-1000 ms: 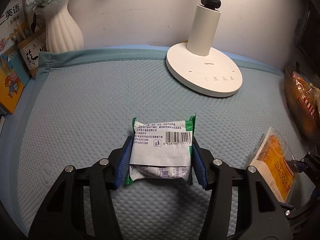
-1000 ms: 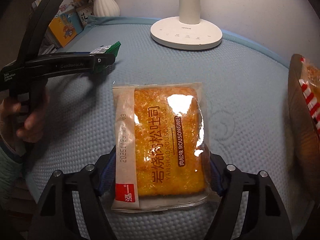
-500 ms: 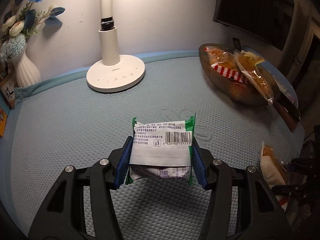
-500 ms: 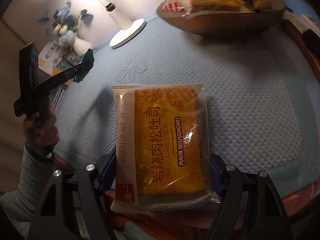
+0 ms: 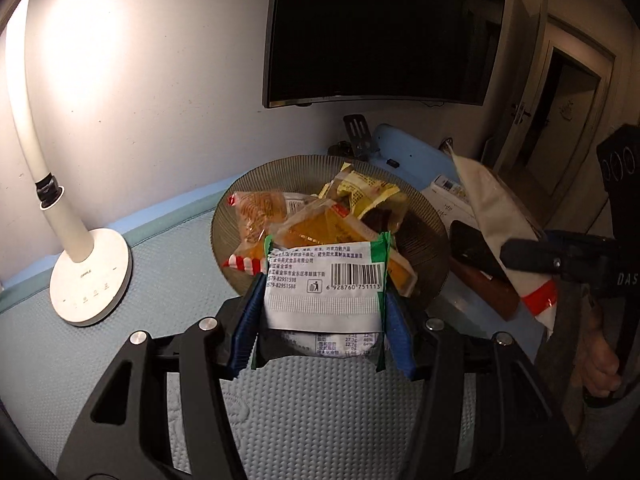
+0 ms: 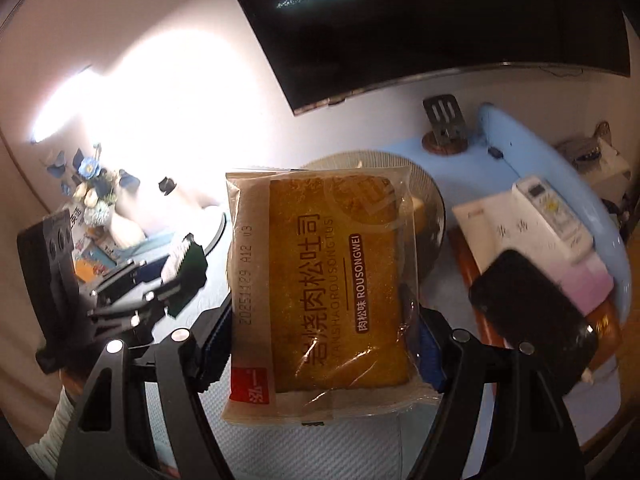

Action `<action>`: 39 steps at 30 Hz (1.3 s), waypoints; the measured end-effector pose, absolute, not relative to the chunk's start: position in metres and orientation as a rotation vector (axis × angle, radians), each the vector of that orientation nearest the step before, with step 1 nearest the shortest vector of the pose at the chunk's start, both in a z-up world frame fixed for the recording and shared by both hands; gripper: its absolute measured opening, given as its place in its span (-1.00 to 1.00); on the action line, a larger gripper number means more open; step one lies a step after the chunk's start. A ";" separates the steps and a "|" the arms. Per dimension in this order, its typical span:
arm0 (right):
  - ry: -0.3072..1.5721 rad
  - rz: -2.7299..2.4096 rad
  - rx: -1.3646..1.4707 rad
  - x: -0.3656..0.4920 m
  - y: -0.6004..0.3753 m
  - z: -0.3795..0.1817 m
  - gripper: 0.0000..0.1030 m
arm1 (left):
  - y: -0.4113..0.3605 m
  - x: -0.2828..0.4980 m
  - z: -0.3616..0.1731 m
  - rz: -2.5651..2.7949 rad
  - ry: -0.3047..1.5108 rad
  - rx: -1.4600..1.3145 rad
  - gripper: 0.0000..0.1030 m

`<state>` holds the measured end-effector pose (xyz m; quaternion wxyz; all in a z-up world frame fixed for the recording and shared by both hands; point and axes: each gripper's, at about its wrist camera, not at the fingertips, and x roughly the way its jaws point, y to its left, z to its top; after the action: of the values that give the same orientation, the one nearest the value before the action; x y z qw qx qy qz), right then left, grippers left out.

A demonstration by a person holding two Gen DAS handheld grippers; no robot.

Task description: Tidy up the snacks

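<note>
My left gripper [image 5: 322, 328] is shut on a white-and-green snack packet [image 5: 324, 286], held in the air just in front of a ribbed glass bowl [image 5: 424, 232] that holds several wrapped snacks [image 5: 340, 216]. My right gripper [image 6: 320, 344] is shut on a clear bag of orange pork-floss toast [image 6: 328, 280], raised before the same bowl [image 6: 434, 208], which it mostly hides. The toast bag [image 5: 504, 240] also shows at the right of the left wrist view. The left gripper [image 6: 176, 276] with its packet appears at the left of the right wrist view.
A white desk lamp [image 5: 86, 276] stands left of the bowl on the blue-grey mat [image 5: 320, 412]. A dark screen [image 5: 380, 28] hangs on the wall behind. Right of the bowl lie a black phone [image 6: 532, 316], a remote [image 6: 556, 220] and a notebook. A vase of flowers [image 6: 100, 208] stands far left.
Both grippers have lifted and swung right with their packets, from above the open mat to just in front of the snack bowl. Both grips are unchanged.
</note>
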<state>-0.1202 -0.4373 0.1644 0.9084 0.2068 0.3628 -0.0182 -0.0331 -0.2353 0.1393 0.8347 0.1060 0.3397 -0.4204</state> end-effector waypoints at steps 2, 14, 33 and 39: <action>0.765 -0.035 0.446 -0.084 -0.447 0.171 0.42 | -0.248 -0.023 0.141 -0.911 0.715 0.212 0.06; 0.891 -0.002 0.602 0.033 -0.484 0.153 0.60 | -0.294 0.030 0.141 -0.902 0.664 0.256 0.47; 0.808 0.092 0.468 -0.079 -0.415 0.175 0.70 | -0.160 -0.005 0.139 -0.808 0.719 0.053 0.68; 0.783 0.167 0.359 -0.098 -0.336 0.180 0.71 | -0.090 -0.031 0.138 -0.679 0.695 -0.004 0.80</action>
<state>-0.0978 -0.3361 0.1799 0.9054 0.1738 0.3789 0.0807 -0.0309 -0.0903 0.1384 0.8842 -0.0018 0.3341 -0.3265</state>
